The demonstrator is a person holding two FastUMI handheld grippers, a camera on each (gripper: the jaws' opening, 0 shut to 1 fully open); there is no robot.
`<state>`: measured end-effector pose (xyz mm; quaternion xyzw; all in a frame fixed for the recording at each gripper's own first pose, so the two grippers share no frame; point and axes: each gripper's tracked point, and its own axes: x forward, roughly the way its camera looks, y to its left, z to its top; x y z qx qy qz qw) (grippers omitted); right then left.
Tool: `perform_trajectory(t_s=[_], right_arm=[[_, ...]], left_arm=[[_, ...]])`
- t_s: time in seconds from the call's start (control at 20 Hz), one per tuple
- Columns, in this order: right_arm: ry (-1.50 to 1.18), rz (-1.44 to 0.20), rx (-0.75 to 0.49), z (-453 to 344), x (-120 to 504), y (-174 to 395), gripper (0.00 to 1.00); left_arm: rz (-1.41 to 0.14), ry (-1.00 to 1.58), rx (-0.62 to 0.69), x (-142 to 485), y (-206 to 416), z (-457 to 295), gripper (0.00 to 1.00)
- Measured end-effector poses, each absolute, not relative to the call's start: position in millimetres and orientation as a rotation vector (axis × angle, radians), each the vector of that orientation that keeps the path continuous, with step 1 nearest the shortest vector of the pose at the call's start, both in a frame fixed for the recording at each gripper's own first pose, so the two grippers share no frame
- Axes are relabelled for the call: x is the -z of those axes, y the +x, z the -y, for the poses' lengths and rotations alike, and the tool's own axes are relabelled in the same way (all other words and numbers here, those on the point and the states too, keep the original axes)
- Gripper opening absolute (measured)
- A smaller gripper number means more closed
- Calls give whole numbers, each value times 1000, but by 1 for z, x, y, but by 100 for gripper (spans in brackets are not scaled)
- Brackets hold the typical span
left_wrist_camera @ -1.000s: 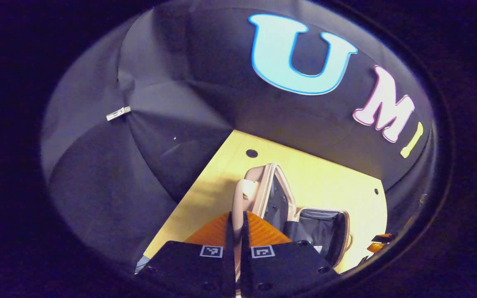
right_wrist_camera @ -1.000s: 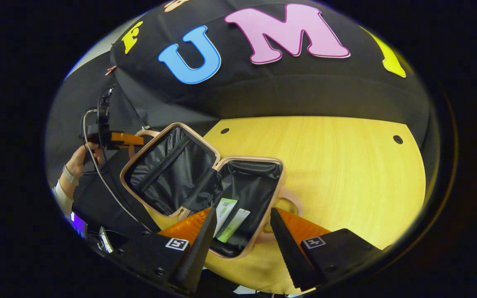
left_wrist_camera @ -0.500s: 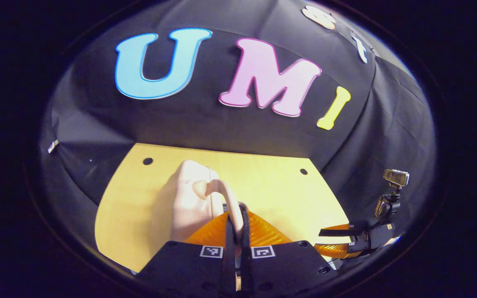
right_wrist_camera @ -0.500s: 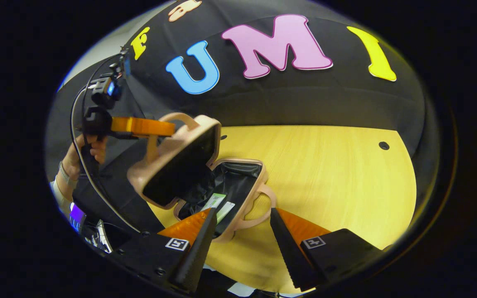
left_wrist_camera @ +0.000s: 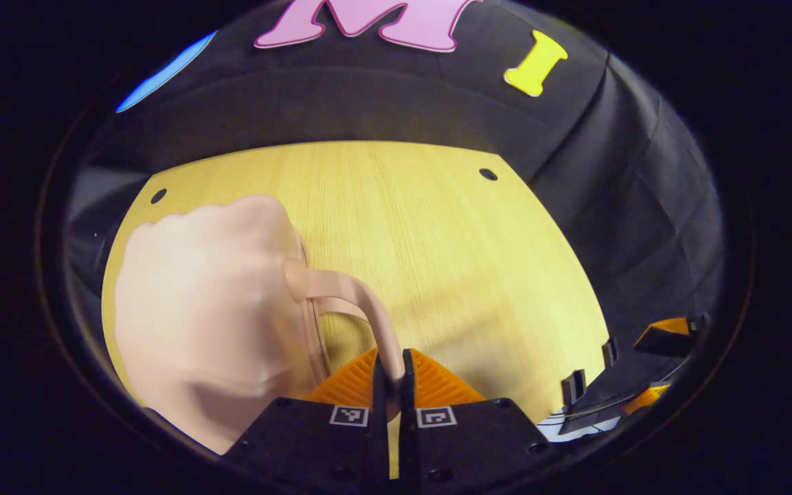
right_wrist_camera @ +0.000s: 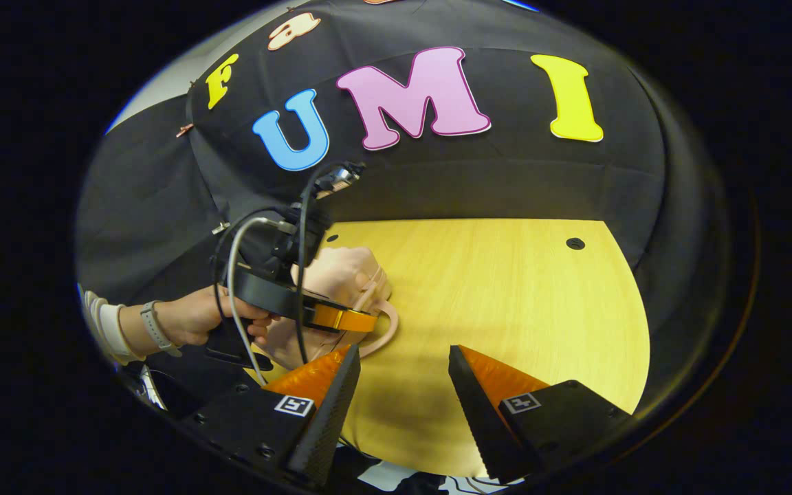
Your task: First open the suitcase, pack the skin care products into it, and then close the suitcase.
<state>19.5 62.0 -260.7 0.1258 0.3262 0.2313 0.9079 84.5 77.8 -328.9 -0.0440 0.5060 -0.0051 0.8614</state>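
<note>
A: Nearest in the left gripper view, the left gripper (left_wrist_camera: 391,375) has its jaws pinched together on the suitcase's curved, smooth pink handle (left_wrist_camera: 361,309).

B: And the suitcase (left_wrist_camera: 210,316) itself?

A: A rounded, matte pink shell, closed, lying on the pale wood-grain desk (left_wrist_camera: 437,254).

B: The other side?

A: In the right gripper view the right gripper (right_wrist_camera: 403,385) hovers over the desk, jaws spread wide and holding nothing. Beyond it, a hand (right_wrist_camera: 196,323) with a wristband grips the left gripper at the suitcase.
</note>
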Motion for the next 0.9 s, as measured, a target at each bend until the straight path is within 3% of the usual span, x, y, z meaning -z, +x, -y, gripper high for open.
perform_trajectory(t_s=[0.05,0.1,0.2,0.3,0.4,0.55,0.75,0.9], right_arm=[[262,-674,-482,-63,261,15,71],[265,-674,-486,-63,261,11,83],[270,-664,-485,-60,261,7,84],[264,-644,-483,-54,257,8,86],[220,-607,-473,-45,251,16,94],[82,-482,-438,-23,225,34,97],[33,-293,-414,-14,153,66,98],[43,-175,-363,-14,95,83,98]], left_arm=[[-1060,-71,-5,336,85,-76,13],[-1058,-41,-26,341,86,-76,14],[-1050,47,-75,340,86,-81,19],[-1020,55,-64,329,86,-67,33],[-953,83,-89,304,85,-64,52],[-772,150,-185,245,86,-70,94],[-473,120,-235,145,77,-52,94],[-374,119,-262,98,64,-52,94]])
